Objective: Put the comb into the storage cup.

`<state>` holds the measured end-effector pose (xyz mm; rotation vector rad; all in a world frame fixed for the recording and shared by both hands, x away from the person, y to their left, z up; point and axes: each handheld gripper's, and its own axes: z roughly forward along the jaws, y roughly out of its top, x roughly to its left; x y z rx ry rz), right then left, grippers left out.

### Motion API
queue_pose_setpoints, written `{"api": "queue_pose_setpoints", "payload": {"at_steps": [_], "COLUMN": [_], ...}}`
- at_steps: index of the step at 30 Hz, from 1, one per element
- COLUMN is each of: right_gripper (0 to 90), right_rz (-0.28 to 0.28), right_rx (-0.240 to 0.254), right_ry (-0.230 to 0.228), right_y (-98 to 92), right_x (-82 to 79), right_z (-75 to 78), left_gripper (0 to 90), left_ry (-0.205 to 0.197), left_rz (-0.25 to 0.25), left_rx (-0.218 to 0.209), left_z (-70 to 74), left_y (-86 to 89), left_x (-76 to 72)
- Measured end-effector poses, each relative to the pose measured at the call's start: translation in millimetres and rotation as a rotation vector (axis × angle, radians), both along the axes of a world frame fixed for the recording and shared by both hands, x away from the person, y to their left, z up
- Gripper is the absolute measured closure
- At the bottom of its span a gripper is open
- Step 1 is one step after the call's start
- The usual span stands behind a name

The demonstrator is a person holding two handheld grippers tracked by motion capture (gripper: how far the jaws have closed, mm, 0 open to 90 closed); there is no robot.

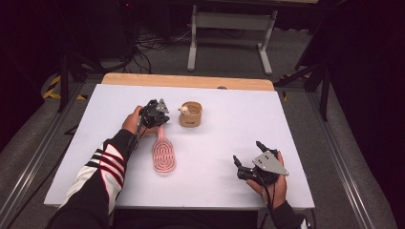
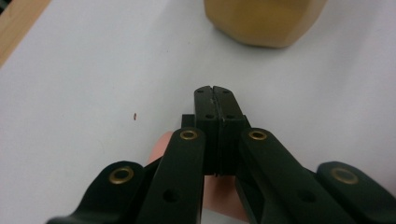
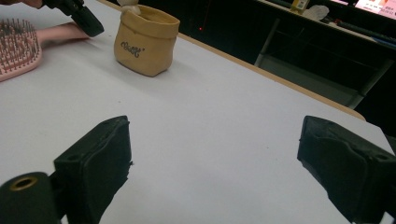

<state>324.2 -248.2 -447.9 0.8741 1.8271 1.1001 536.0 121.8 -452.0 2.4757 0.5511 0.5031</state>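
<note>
Hairbrush (image 1: 164,155), pink, lies flat on the white tabletop (image 1: 229,143) left of the middle, bristles up, its oval head toward the near edge and its handle pointing toward the far edge. In the right gripper view the bristled head (image 3: 16,49) shows at the upper left with the handle running off to the right. Next in size, a small tan pouch (image 1: 190,114) with dark lettering stands upright just right of the handle's end, toward the far edge, apart from the brush; something pale sticks out of its open top. The left gripper (image 1: 160,120), held in a hand whose sleeve is black with red and white stripes, sits over the handle end of the hairbrush. In the left gripper view its jaws are pressed flat together with nothing between them, the pink handle shows underneath them, and the pouch (image 2: 264,21) stands just beyond the tips. The right gripper (image 1: 246,153) rests near the right near corner of the tabletop, well apart from both things, its jaws spread wide over bare white surface.
</note>
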Motion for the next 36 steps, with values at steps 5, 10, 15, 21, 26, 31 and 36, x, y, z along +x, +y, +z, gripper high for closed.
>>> {"api": "queue_pose_setpoints", "payload": {"at_steps": [5,10,15,21,26,31,36], "right_gripper": [10.6,10.7,10.7,10.6,10.6,10.5,10.5], "right_rz": [-0.001,0.017,0.015,0.008,0.013,0.023,0.030], "right_rx": [0.008,0.007,0.004,0.001,-0.012,-0.024,-0.030], "right_ry": [0.003,0.003,0.006,0.023,0.038,0.062,0.073], "right_y": [-0.7,1.7,1.4,0.0,1.6,3.2,3.5], "right_x": [0.6,-1.5,-1.8,-0.4,0.6,2.6,3.4], "right_z": [0.1,0.7,0.8,-0.9,-2.4,-5.0,-6.0], "left_gripper": [90.0,90.0,90.0,90.0,90.0,90.0,90.0], "left_ry": [0.007,0.007,0.012,0.037,0.038,0.028,0.028], "left_rz": [0.000,0.006,0.035,0.078,0.118,0.144,0.180], "left_rx": [0.036,0.049,0.095,0.095,0.118,0.120,0.084], "left_z": [-4.7,-4.1,-1.7,-1.0,-0.7,-2.3,-4.8], "left_y": [-5.8,-4.9,1.7,25.4,45.2,64.4,85.8], "left_x": [3.7,4.3,2.6,-0.2,-7.3,-17.4,-35.3]}}
